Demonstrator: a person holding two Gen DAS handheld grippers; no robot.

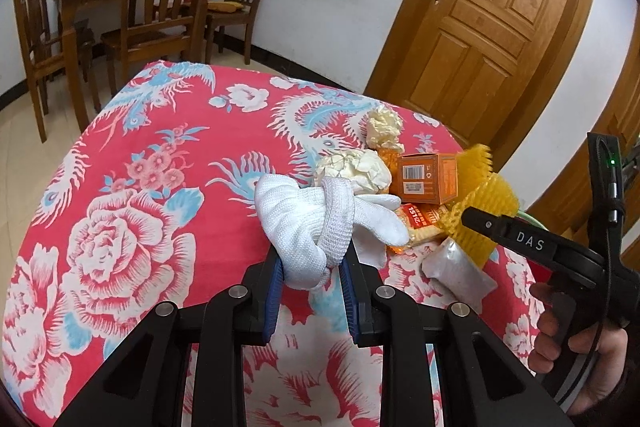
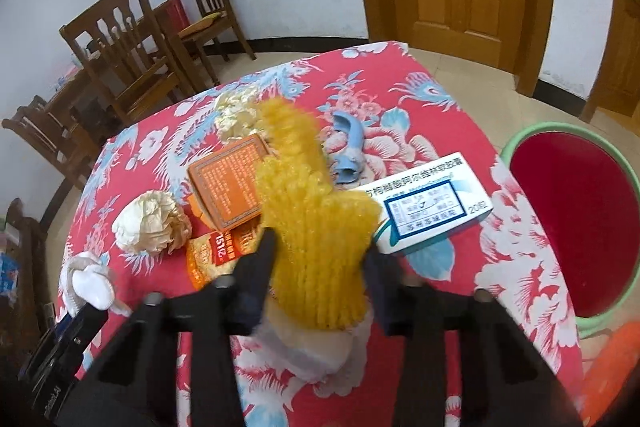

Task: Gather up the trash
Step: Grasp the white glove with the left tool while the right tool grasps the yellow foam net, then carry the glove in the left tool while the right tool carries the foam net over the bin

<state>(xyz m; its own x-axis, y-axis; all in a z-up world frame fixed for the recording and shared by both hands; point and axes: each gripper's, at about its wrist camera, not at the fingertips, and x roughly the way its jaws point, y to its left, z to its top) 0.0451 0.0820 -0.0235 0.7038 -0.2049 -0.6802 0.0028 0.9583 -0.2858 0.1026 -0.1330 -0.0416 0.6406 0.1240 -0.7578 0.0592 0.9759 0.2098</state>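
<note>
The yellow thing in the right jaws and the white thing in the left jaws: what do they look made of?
The yellow thing looks like soft foam netting, matt, with an open ribbed mesh; probably fruit-wrap foam. The white thing looks like knitted cotton, a work glove bunched up: a woven texture, a ribbed cuff and finger shapes show. Its fibre is a guess.

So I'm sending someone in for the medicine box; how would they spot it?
On the red floral tablecloth, look at the side nearest the green-rimmed red bin. The medicine box lies flat beside the yellow foam net; it is the only white-and-blue carton.
</note>
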